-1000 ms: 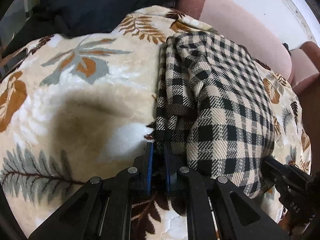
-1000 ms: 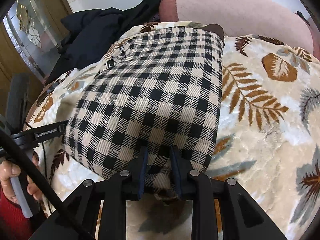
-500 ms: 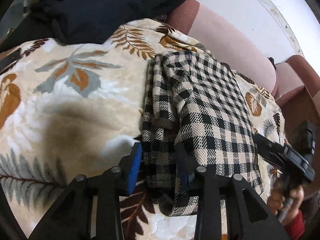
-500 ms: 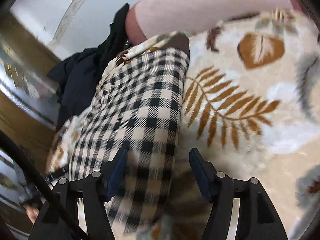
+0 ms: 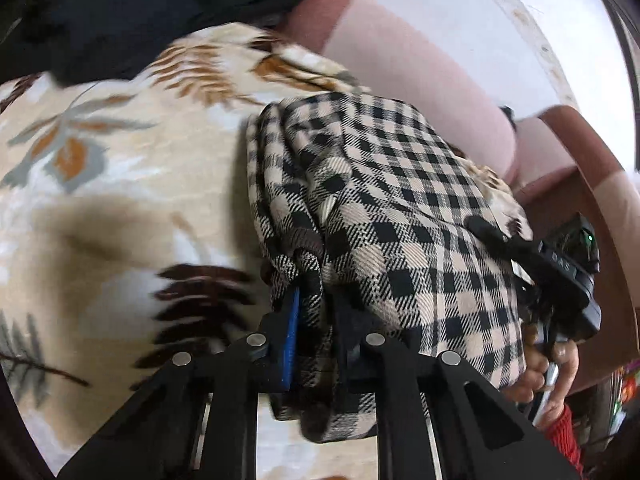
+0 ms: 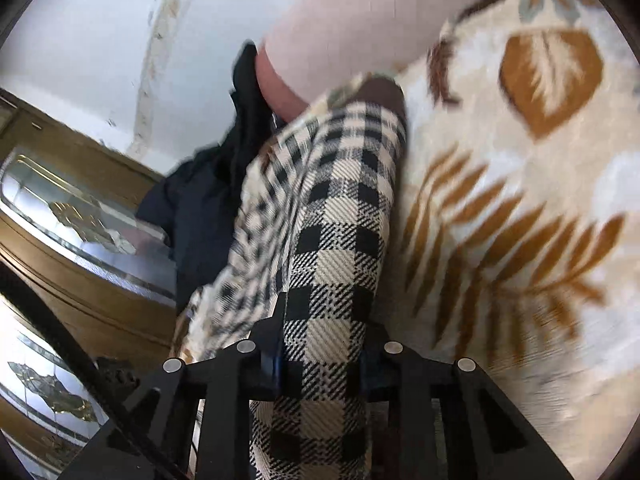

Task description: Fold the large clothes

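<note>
Dark clothes (image 5: 132, 12) heaped behind on leaf-print blanket (image 5: 100, 184), pink sofa back (image 5: 420, 76) beyond. Checked garment (image 5: 400, 216) lies folded on blanket. Left gripper (image 5: 314, 320) pinches its near edge; right gripper (image 6: 320, 344) pinches another edge, cloth between fingers.

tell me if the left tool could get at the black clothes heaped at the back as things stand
Probably not: the left tool is shut on the checked garment, and the black clothes lie far across the leaf-print blanket.
</note>
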A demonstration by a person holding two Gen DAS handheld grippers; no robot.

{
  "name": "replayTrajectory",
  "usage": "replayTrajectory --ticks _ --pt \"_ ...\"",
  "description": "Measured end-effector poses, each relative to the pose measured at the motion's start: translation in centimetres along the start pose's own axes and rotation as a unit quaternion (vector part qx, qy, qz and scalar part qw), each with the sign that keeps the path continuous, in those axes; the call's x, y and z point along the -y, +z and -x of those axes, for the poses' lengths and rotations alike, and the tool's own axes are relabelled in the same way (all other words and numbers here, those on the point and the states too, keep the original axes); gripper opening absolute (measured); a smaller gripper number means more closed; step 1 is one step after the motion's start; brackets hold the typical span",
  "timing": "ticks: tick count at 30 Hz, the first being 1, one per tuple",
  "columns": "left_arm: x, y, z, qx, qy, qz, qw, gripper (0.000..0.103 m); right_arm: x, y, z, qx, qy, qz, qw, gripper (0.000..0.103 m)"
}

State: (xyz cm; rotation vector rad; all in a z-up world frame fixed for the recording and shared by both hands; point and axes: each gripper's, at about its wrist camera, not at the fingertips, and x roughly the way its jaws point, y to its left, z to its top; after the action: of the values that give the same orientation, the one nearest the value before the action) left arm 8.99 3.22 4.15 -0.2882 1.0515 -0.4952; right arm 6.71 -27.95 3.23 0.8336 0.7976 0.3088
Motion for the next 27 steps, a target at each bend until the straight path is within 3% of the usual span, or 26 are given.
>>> replayTrajectory --ticks 2,4,5,9,16,18,19,20,25,27 --pt "1.2 -0.3 -0.9 -0.01 0.017 -0.022 0.9996 0.014 0.8 0.5 0.8 0.002 -0.031 0.011 0.999 0.029" --pt "1.9 -0.8 -2.2 -0.021 0.077 -0.051 0.9955 0.014 1.9 -0.1 0.4 -0.02 -0.065 0.015 0.998 0.032" --pt "1.8 -1.1 -2.9 -0.029 0.096 -0.058 0.9932 0.014 2.5 -0.7 -0.2 -0.033 -0.086 0.017 0.996 0.039" --pt "1.3 -1.5 -3.2 -0.026 0.091 -0.056 0.9939 0.014 1.9 -1.9 -0.4 -0.028 -0.146 0.041 0.988 0.054" --pt "0.5 -2.0 0.3 0.007 0.09 -0.05 0.9947 0.014 -5.8 -2.7 3.7 0.026 -0.232 0.169 0.958 0.054" --pt "0.0 -1.9 1.1 0.013 0.092 -0.042 0.9948 0.014 -7.5 -3.3 4.1 0.026 -0.228 0.19 0.955 0.036" --pt "-0.3 -1.8 1.4 0.016 0.096 -0.038 0.9946 0.014 -8.2 -3.1 3.4 0.02 -0.224 0.196 0.954 0.021" --pt "-0.6 -1.8 1.5 0.017 0.102 -0.033 0.9941 0.014 -8.5 -3.3 3.3 0.011 -0.214 0.199 0.956 0.017" --pt "-2.0 -1.5 2.4 0.028 0.132 -0.017 0.9908 0.015 -9.5 -5.8 -1.7 -0.062 -0.167 0.201 0.963 0.015" --pt "-2.6 -1.3 2.9 0.033 0.13 -0.007 0.9909 0.02 -9.8 -7.2 -4.3 -0.101 -0.137 0.185 0.968 0.015"
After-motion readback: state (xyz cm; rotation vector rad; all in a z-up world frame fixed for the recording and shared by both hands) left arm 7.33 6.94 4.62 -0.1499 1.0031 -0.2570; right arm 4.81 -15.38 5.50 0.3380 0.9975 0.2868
